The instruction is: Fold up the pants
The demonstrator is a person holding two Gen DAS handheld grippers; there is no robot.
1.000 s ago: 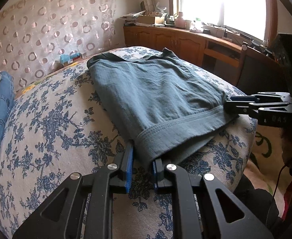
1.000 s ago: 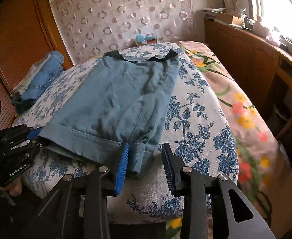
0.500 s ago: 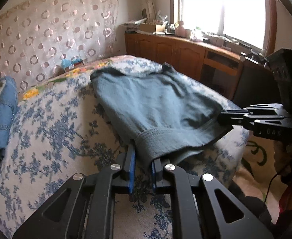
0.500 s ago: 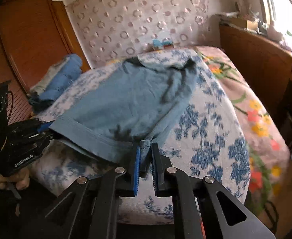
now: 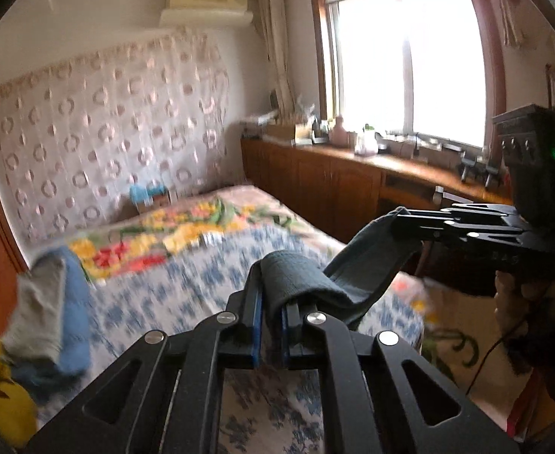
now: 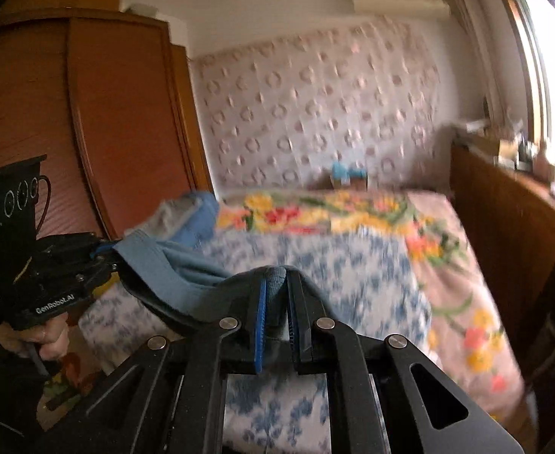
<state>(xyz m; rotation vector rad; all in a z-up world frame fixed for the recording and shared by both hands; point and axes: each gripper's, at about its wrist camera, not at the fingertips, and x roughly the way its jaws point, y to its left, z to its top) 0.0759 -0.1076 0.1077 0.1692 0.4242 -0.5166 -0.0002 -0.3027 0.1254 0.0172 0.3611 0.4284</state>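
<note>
The grey-blue pants hang in the air above the bed, held by their ribbed hem band at two corners. My left gripper is shut on one corner, and the band folds over its blue pads. In the same view my right gripper pinches the other corner at the right. In the right wrist view my right gripper is shut on a fold of the pants, and my left gripper grips the far corner at the left. The rest of the pants hangs below, out of sight.
Below lies the bed with a blue floral cover and a flowered blanket further back. Folded clothes are stacked at its left side. Wooden cabinets run under the window; a wardrobe stands left. A hand holds the left gripper.
The right gripper's jaws shut on the hem. Both grippers then rose and lifted the pants off the bed, where they had lain flat; the views now look across the room.
</note>
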